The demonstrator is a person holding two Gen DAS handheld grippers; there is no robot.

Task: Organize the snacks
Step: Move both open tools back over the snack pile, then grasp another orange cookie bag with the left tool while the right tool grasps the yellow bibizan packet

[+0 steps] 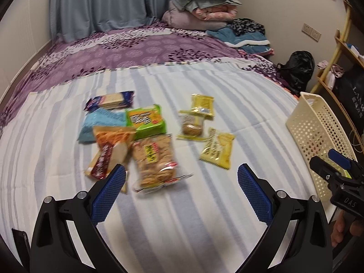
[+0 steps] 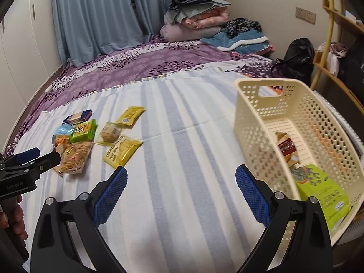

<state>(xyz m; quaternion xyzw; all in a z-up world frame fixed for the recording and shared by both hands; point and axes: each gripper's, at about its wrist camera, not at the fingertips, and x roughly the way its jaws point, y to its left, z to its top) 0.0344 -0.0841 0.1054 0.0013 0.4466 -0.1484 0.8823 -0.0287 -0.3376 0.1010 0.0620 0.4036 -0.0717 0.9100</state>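
Several snack packets lie in a loose pile on the striped sheet: a clear bag of puffed crackers (image 1: pixel 154 159), a green packet (image 1: pixel 145 120), a blue cracker pack (image 1: pixel 109 101), a red-and-orange pack (image 1: pixel 109 152) and yellow packets (image 1: pixel 217 147). My left gripper (image 1: pixel 182 182) hovers open just in front of the cracker bag, holding nothing. My right gripper (image 2: pixel 182 182) is open and empty over bare sheet, left of the cream perforated basket (image 2: pixel 254 118). The basket holds a green packet (image 2: pixel 320 193) and a red-brown one (image 2: pixel 286 147). The pile (image 2: pixel 91 141) sits far left in the right wrist view.
Folded quilts (image 1: pixel 200 6) and clothes (image 1: pixel 245 34) are stacked at the bed's far end. A black bag (image 1: pixel 295 68) and a wooden shelf (image 1: pixel 336 52) stand right of the bed. Blue curtains (image 1: pixel 97 4) hang behind.
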